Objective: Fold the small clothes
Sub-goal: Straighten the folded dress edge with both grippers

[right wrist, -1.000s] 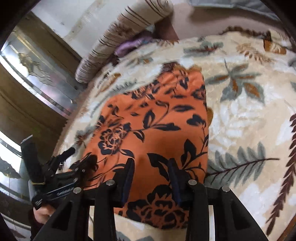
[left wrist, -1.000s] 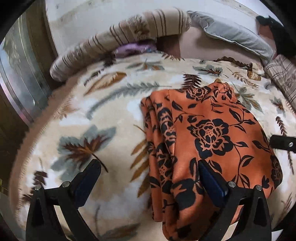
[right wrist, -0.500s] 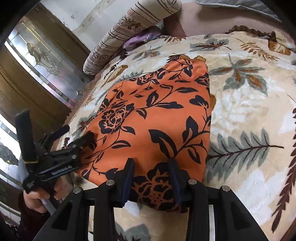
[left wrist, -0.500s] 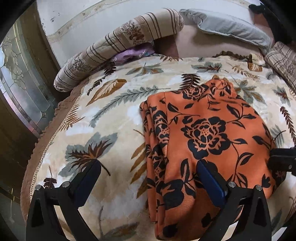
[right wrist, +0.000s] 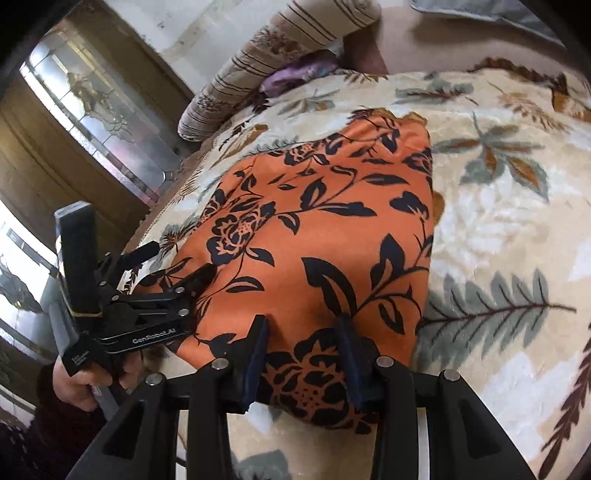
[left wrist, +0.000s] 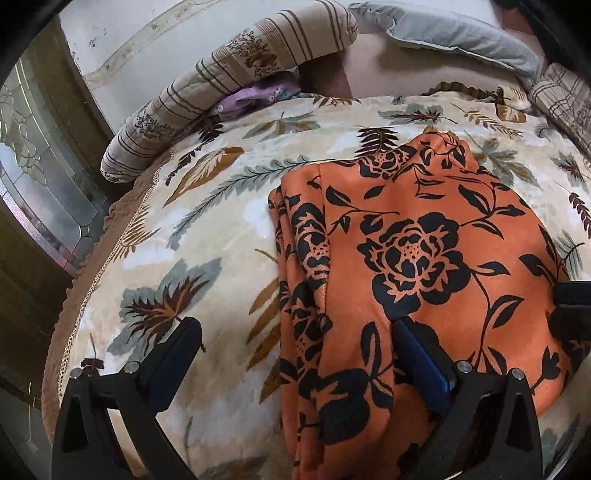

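**Workstation status: garment on bed, both grippers at its near edge**

Your work surface is a bed covered by a cream blanket (left wrist: pixel 207 236) printed with leaves. A striped bolster (left wrist: pixel 229 88) lies along the upper left of the left wrist view, with a purple cloth (left wrist: pixel 255 96) tucked against it. A grey pillow (left wrist: pixel 458 33) sits at the upper right of that view. A glazed door (right wrist: pixel 99 107) fills the upper left of the right wrist view.

The garment (left wrist: pixel 417 266), orange with black flowers, lies folded on the blanket. In the left wrist view it occupies the centre and right of the frame, with bunched layers stacked along its left edge. In the right wrist view it runs from the centre down to the bottom centre.

Your left gripper (left wrist: pixel 295 350) is released, jaws wide apart. Its right finger (left wrist: pixel 421 362) rests on top of the garment; its left finger stands over bare blanket, clear of the cloth. In the right wrist view you see this gripper at the lower left, held by your hand (right wrist: pixel 79 384), its tip at the garment's left edge.

Your right gripper (right wrist: pixel 303 354) has its jaws partly closed astride the garment's near edge, at the bottom centre of its own view. Cloth lies between the pads; whether they pinch it cannot be told.
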Motion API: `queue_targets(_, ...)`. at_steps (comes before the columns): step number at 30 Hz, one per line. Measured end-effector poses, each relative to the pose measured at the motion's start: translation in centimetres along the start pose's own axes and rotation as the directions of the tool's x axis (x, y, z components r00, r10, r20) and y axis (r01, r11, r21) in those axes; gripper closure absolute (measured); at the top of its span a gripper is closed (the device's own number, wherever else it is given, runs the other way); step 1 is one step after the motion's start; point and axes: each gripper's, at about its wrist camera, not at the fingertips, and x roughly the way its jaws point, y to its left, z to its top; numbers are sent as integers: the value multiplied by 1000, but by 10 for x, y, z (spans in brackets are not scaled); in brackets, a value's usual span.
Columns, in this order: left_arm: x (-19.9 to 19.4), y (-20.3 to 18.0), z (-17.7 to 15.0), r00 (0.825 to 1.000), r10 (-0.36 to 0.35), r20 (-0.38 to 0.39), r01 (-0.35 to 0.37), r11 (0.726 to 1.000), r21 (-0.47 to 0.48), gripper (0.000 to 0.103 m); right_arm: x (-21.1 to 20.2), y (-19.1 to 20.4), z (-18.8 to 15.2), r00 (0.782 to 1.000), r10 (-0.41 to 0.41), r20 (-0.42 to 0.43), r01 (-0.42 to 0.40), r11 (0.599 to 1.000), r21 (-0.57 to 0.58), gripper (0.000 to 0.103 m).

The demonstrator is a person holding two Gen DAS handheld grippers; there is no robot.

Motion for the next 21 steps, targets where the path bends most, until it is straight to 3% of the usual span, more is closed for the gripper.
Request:
queue_targets(5, -5, 1, 2, 1000, 3, 3, -3, 1000, -9, 0, -14, -7, 4, 998, 50, 25, -51, 997, 56, 59)
queue_targets(8, -10, 3, 5, 1000, -4, 9, 4, 1000, -21, 0, -27, -8, 6, 995, 46, 84, -51, 997, 57, 35)
queue_targets(17, -14, 13, 17, 999, -23, 35, 25, 998, -63, 0, -39, -36, 25, 992, 44, 115, -60, 989, 138, 35)
queue_targets(21, -12, 10, 20, 999, -13, 38, 15, 998, -55, 0, -38, -37, 35, 994, 21, 106, -33, 994, 106, 35)
